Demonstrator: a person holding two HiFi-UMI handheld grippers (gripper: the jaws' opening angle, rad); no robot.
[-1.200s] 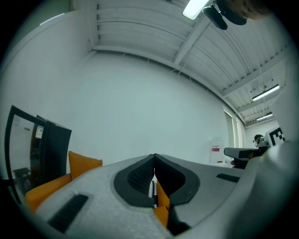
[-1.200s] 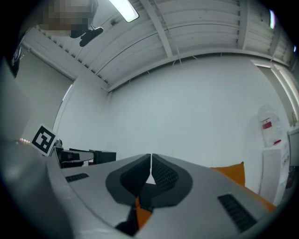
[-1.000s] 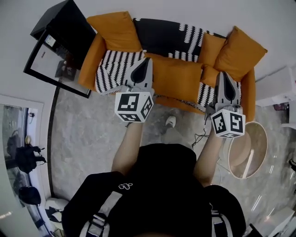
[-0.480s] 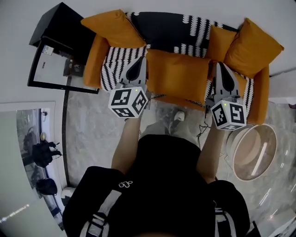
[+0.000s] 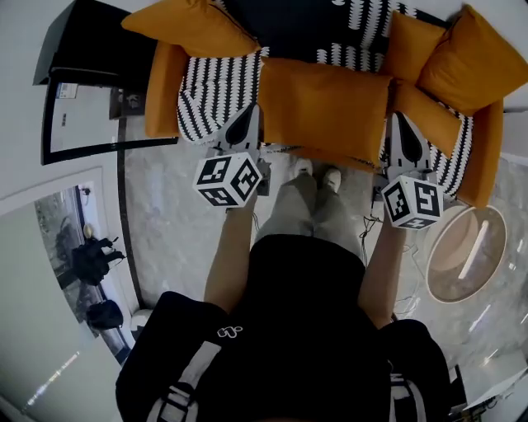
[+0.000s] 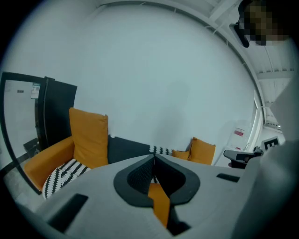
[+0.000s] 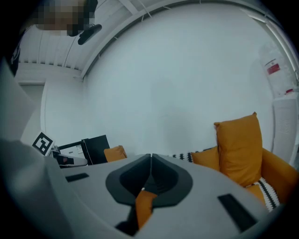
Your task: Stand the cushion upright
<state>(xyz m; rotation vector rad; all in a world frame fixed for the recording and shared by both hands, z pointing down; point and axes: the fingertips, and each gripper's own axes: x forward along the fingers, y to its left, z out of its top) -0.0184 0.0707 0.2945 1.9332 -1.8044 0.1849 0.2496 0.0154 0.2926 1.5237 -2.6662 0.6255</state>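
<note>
A large orange cushion (image 5: 326,107) lies flat on the seat of the orange sofa (image 5: 161,91) in the head view. My left gripper (image 5: 250,111) is at its left edge, over the black-and-white striped cover (image 5: 210,91), jaws shut. My right gripper (image 5: 402,118) is at the cushion's right edge, also shut. In the left gripper view the jaws (image 6: 153,157) meet tip to tip, with orange showing through the slit below them. The right gripper view shows the same at its jaws (image 7: 151,156). No fold of fabric shows between either pair of tips.
Other orange cushions lean at the sofa's back left (image 5: 190,25) and right (image 5: 483,62). A black cabinet (image 5: 91,41) stands left of the sofa and a round side table (image 5: 466,255) to its right. The person's feet (image 5: 318,177) stand just before the seat.
The person has stepped closer to the sofa. Both grippers have sunk and moved forward to the flat cushion's two sides. Their jaws stayed shut.
</note>
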